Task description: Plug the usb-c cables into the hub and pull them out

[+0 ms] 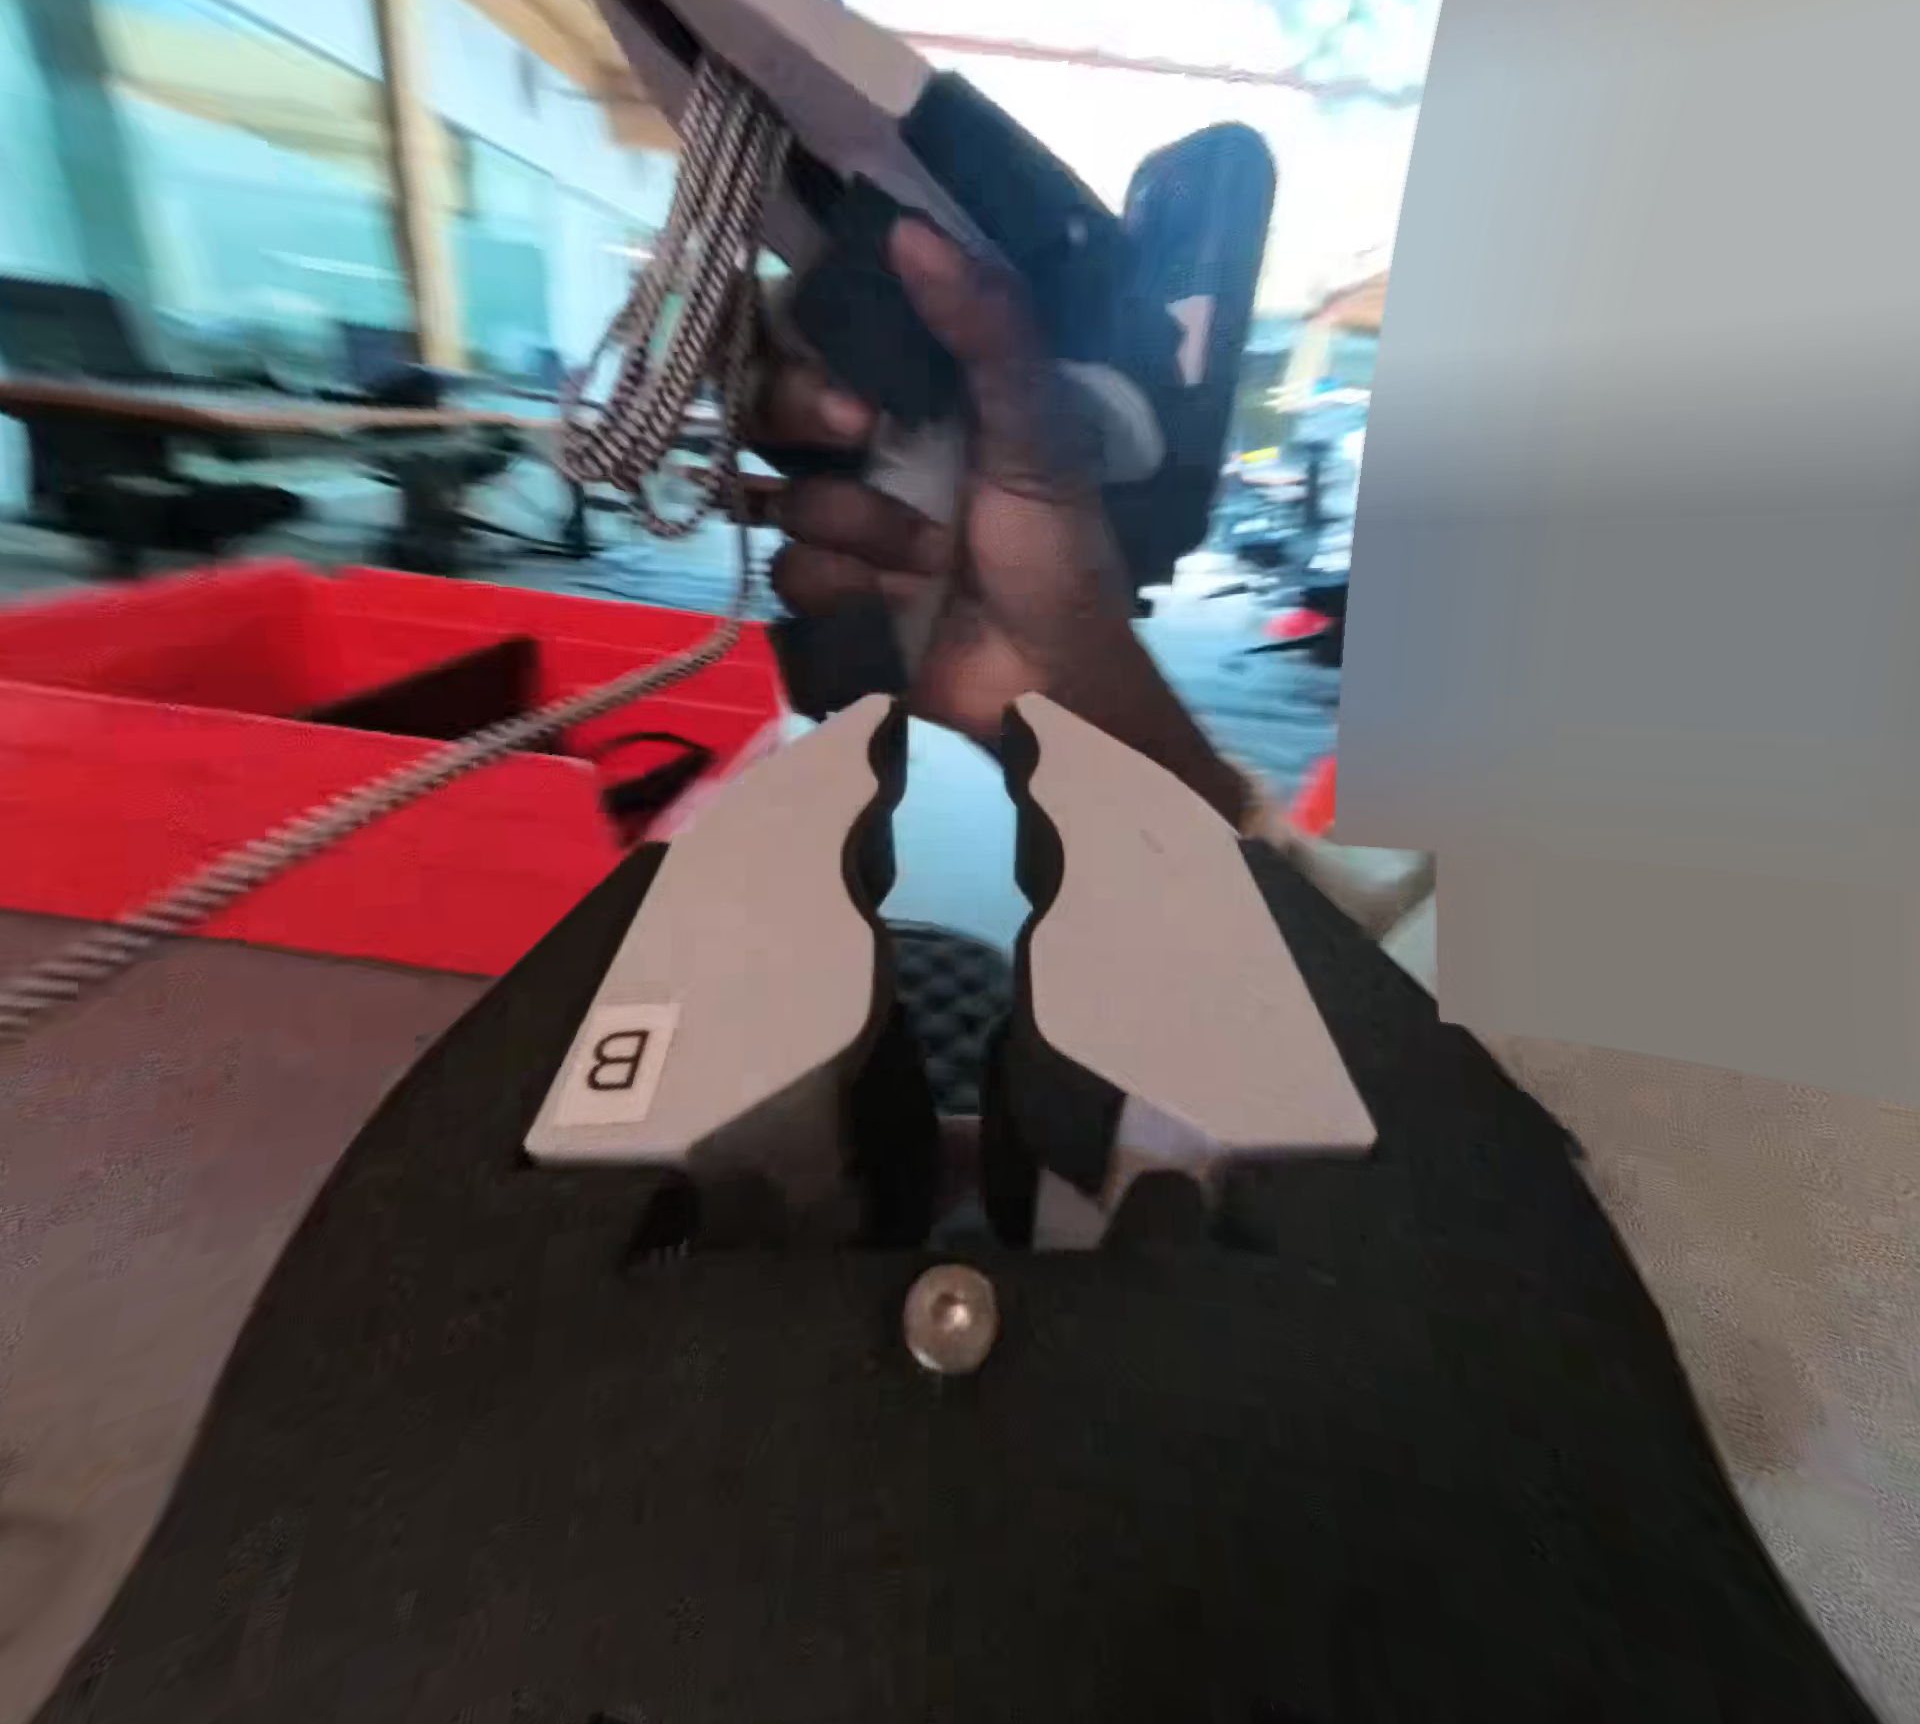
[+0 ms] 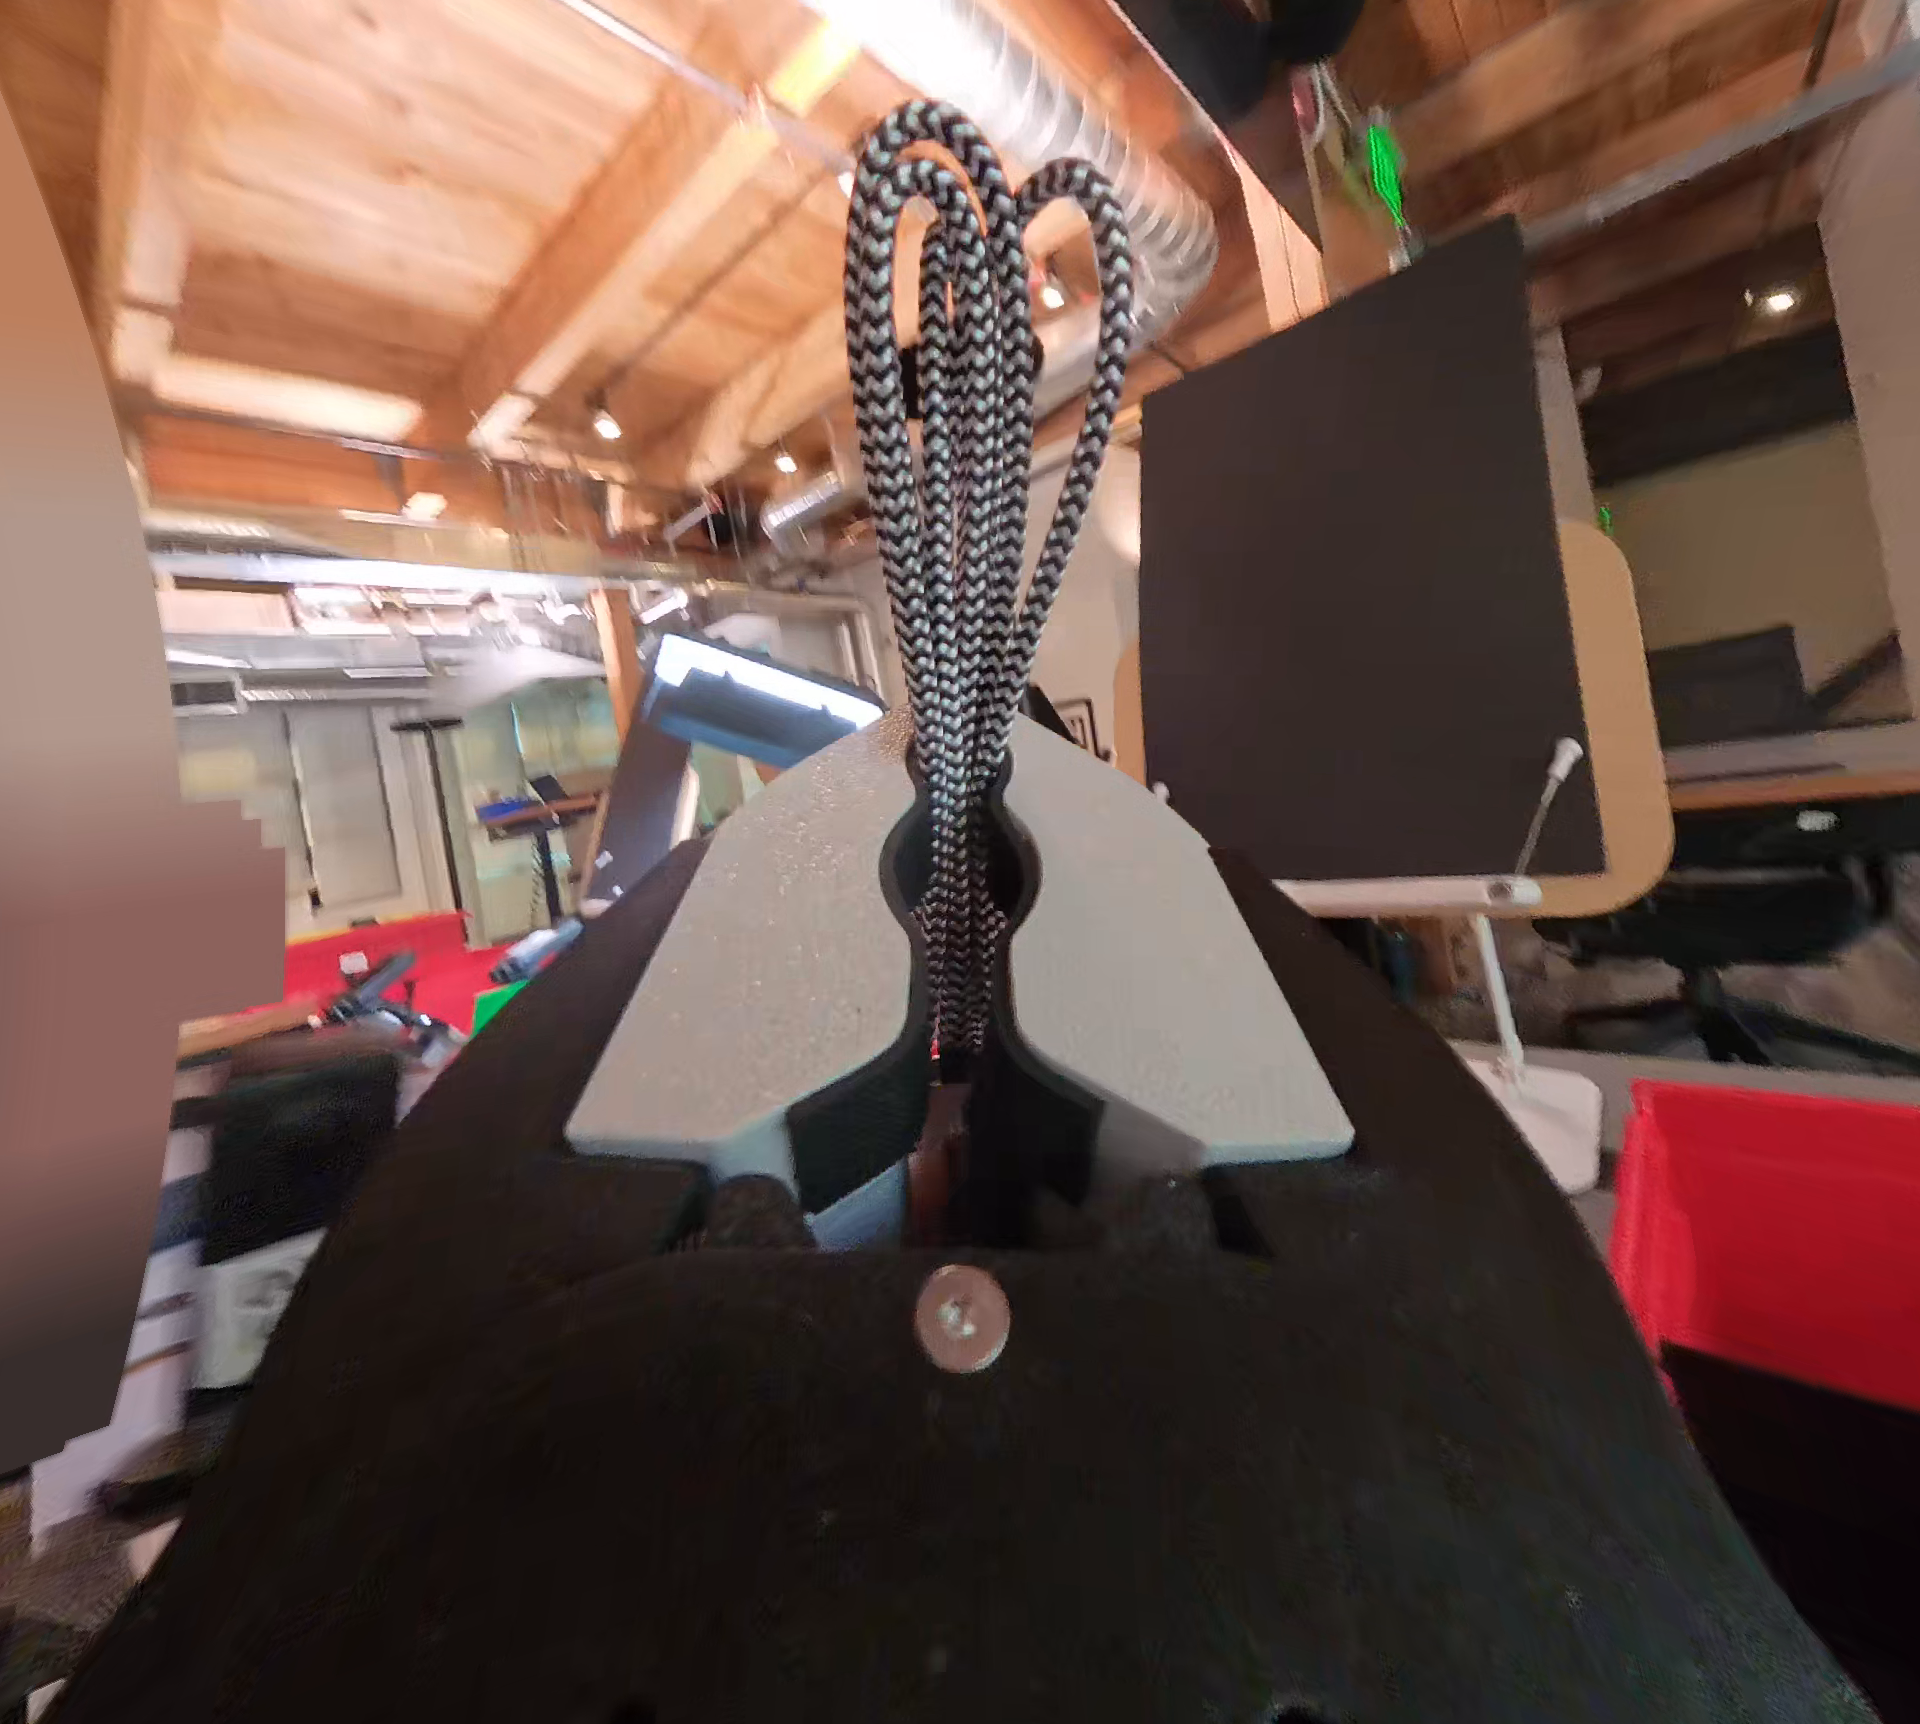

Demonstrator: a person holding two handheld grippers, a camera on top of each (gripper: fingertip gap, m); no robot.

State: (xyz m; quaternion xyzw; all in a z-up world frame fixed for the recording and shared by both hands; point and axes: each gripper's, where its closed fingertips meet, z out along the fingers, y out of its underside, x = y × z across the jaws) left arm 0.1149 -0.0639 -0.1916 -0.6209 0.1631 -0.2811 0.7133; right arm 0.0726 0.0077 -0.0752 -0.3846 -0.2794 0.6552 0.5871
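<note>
My right gripper points up toward the ceiling and is shut on a bundle of black-and-white braided cables, whose loops stand above its fingertips. In the left wrist view the right gripper is held high by a hand, with the cable bundle hanging below it. One strand trails down over a red bin onto the table. My left gripper is low over the table, its jaws slightly apart and empty. I see no hub.
The red bin stands on the grey table at the left, with a dark piece inside. A red bin also shows in the right wrist view, with a black panel and a white lamp behind.
</note>
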